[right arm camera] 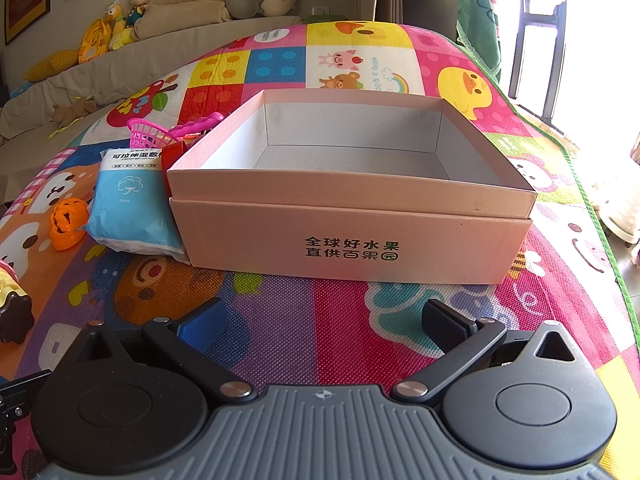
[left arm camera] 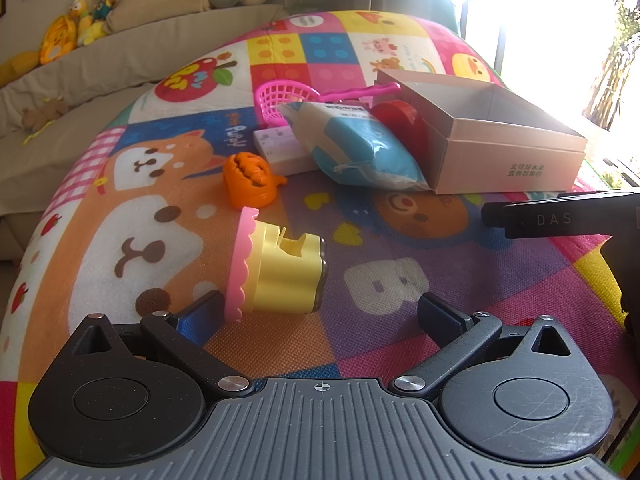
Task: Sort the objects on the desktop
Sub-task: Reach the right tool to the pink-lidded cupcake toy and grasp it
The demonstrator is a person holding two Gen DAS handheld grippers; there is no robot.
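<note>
A pink-and-yellow toy cake (left arm camera: 276, 268) lies on its side on the play mat, just ahead of my open left gripper (left arm camera: 320, 312), close to its left finger. Beyond it are an orange toy (left arm camera: 250, 180), a blue-and-white wipes pack (left arm camera: 360, 148), a white box (left arm camera: 276, 148), a pink toy basket (left arm camera: 280, 100) and a red round object (left arm camera: 404, 124). The open pink cardboard box (right arm camera: 352, 208) is empty and stands right in front of my open, empty right gripper (right arm camera: 324, 320). The wipes pack (right arm camera: 128, 204) and the orange toy (right arm camera: 66, 224) lie left of the box.
The colourful play mat (right arm camera: 320, 320) covers the surface. A beige sofa with plush toys (left arm camera: 96, 12) runs along the back left. The right gripper's body (left arm camera: 560, 220) shows at the right of the left wrist view. A bright window is at the right.
</note>
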